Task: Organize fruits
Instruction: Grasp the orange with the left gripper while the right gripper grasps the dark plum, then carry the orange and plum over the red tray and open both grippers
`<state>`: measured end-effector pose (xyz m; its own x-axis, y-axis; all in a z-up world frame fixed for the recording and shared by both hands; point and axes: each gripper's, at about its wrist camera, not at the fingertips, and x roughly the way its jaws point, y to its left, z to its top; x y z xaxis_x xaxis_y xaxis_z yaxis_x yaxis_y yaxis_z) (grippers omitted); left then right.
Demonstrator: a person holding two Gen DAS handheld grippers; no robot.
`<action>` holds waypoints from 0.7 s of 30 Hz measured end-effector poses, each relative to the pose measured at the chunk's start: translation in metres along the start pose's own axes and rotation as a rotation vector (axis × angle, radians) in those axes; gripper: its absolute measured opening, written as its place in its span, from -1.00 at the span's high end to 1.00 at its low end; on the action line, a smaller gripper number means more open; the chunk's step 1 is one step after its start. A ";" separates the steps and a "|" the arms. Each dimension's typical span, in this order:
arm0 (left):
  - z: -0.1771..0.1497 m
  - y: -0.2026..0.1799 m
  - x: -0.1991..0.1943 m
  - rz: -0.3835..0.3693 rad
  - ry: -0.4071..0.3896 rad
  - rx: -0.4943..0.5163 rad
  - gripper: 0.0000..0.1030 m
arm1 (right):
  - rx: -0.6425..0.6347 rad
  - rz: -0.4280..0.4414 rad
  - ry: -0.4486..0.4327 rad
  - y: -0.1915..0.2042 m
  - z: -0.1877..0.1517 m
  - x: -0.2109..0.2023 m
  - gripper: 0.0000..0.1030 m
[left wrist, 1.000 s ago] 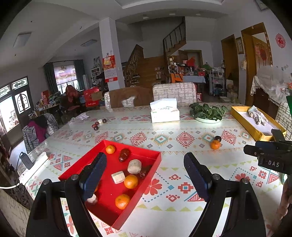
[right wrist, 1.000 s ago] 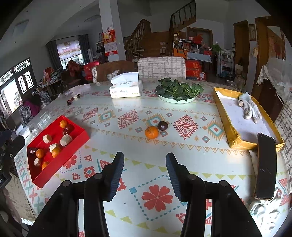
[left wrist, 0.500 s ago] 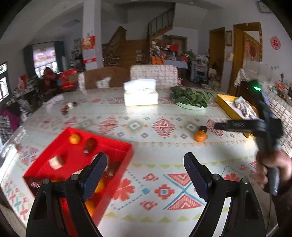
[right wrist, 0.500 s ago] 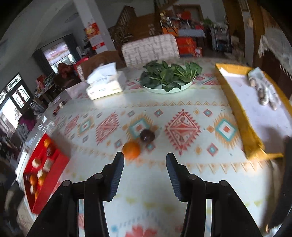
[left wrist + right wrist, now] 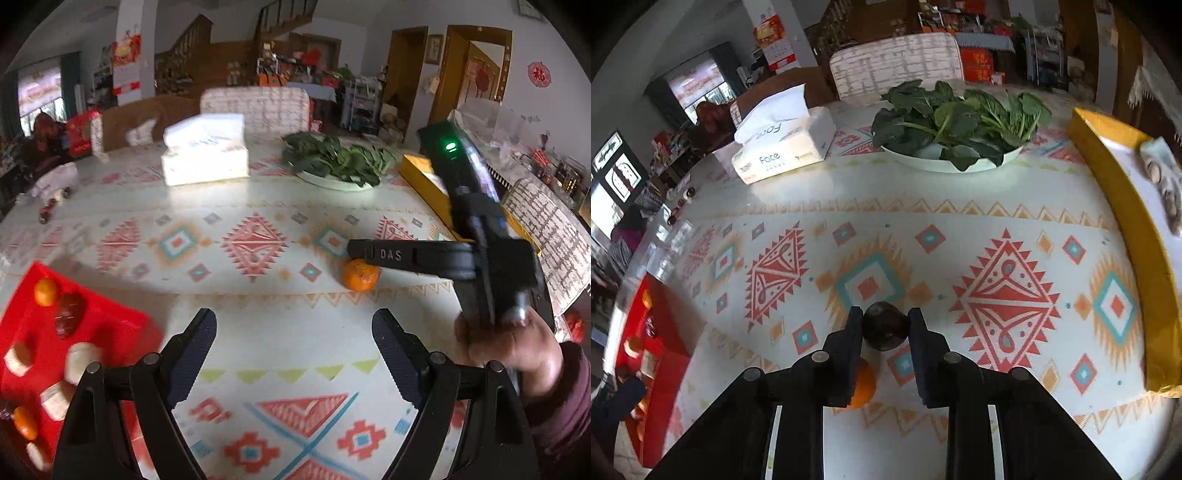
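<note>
- The right gripper (image 5: 882,325) has its jaws on either side of a dark round fruit (image 5: 885,325), both pads against or almost against its sides; the fruit sits on the patterned counter (image 5: 997,229), so this reads as grasping, though a firm squeeze cannot be confirmed.
- An orange (image 5: 863,387) lies on the counter just behind and below the left jaw of that gripper, partly hidden by it, close to the dark fruit.
- In the left wrist view the same orange (image 5: 361,275) shows just under the right gripper's outstretched jaw, and the dark fruit is hidden there.
- The left gripper (image 5: 293,343) hangs over the counter with its jaws released and spread wide, nothing between them.
- A red tray (image 5: 110,325) lies beside the left jaw of the left gripper, holding small oranges, a dark fruit and pale pieces.
- Well ahead of the right gripper's jaws stand a plate of leafy greens (image 5: 960,118) and a tissue pack (image 5: 786,147); a yellow tray (image 5: 1137,229) lies off to their right.
</note>
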<state>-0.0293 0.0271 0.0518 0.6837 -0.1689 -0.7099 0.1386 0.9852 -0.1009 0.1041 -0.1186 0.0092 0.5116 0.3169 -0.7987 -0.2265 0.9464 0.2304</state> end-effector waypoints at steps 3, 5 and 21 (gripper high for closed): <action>0.007 -0.012 0.022 -0.020 0.034 0.017 -0.66 | 0.033 0.019 -0.028 -0.012 -0.006 -0.010 0.50; 0.012 -0.021 0.032 -0.031 0.043 0.035 -0.66 | 0.075 0.033 -0.056 -0.028 -0.009 -0.022 0.50; 0.021 -0.044 0.070 -0.064 0.105 0.074 0.37 | 0.111 0.042 -0.129 -0.061 -0.035 -0.091 0.49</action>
<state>0.0277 -0.0283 0.0214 0.5932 -0.2238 -0.7733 0.2345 0.9670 -0.0999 0.0420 -0.2074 0.0481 0.6072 0.3554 -0.7106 -0.1610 0.9309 0.3280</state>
